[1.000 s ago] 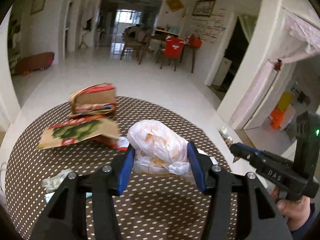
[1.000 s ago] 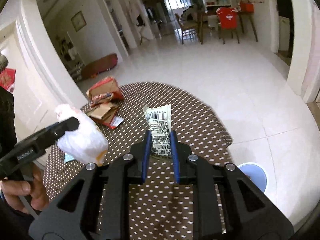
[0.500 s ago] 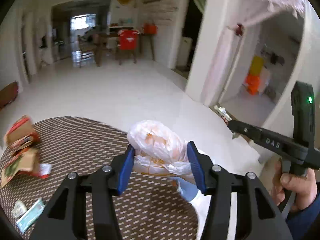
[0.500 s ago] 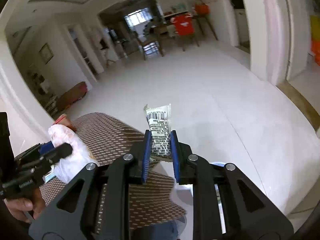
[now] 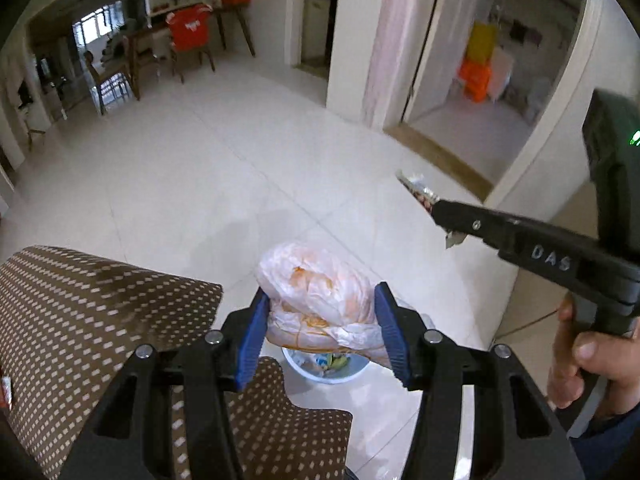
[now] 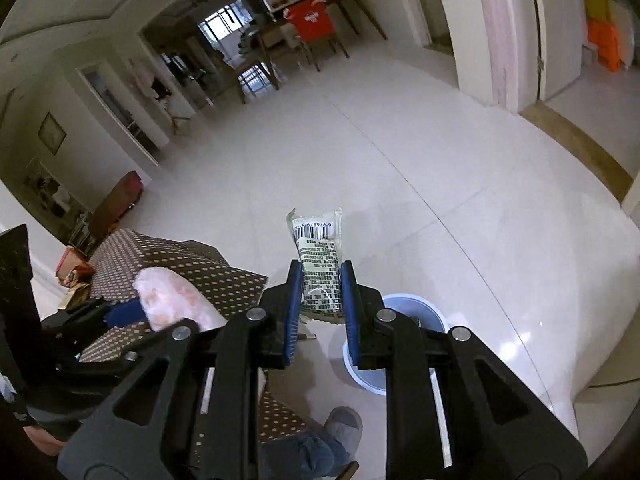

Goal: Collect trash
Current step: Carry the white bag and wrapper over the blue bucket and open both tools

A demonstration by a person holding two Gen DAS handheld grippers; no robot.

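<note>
The left gripper points steeply down, its blue pads pressed on either side of a bag. The right gripper, held in a bare hand, tilts down right of the bag, clamped narrow on a wrapper.

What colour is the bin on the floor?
Light blue bin, clearest in the right wrist view.

The desk wears a brown cloth with pale dashes that hangs over its near edge in folds. At its far left edge lie red and brown cardboard packets, partly hidden. Beyond the desk's edge the floor is pale glossy tile. On it, just beside the desk's draped corner, stands a light blue bin with scraps inside; a grey slipper rests near it.
</note>
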